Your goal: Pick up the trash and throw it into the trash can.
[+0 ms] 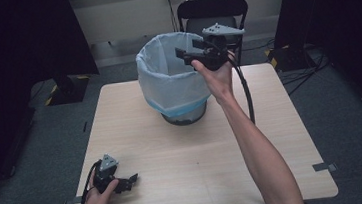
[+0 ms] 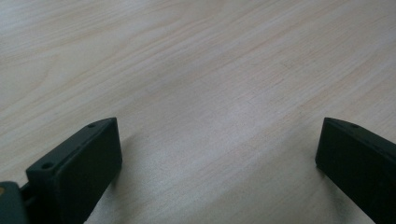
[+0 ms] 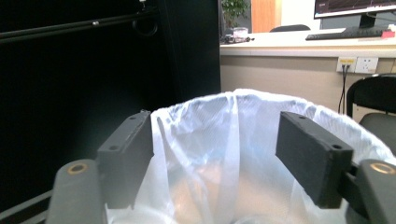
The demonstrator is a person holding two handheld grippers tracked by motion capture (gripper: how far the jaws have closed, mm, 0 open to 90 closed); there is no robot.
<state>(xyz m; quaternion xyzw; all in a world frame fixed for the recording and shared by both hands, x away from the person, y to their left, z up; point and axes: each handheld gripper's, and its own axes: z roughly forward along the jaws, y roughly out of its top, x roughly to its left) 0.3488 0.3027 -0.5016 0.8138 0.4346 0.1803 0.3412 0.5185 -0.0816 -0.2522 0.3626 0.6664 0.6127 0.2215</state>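
Note:
A waste bin (image 1: pixel 179 82) lined with a pale plastic bag stands at the far middle of the wooden table (image 1: pixel 199 150). My right gripper (image 1: pixel 186 51) is held up over the bin's right rim, open, nothing between its jaws. In the right gripper view the bag's rim (image 3: pixel 243 100) and the bin's inside lie straight ahead of the gripper (image 3: pixel 215 149). My left gripper (image 1: pixel 126 180) rests low on the table near the front left corner, open and empty. In the left gripper view its jaws (image 2: pixel 215 163) stand wide apart over bare wood.
A black chair (image 1: pixel 213 11) stands behind the table, close to the bin. Dark screens flank the room left and right. A wall socket (image 3: pixel 357 64) with a cable sits on the back wall. The right gripper's cable (image 1: pixel 245 90) hangs beside the forearm.

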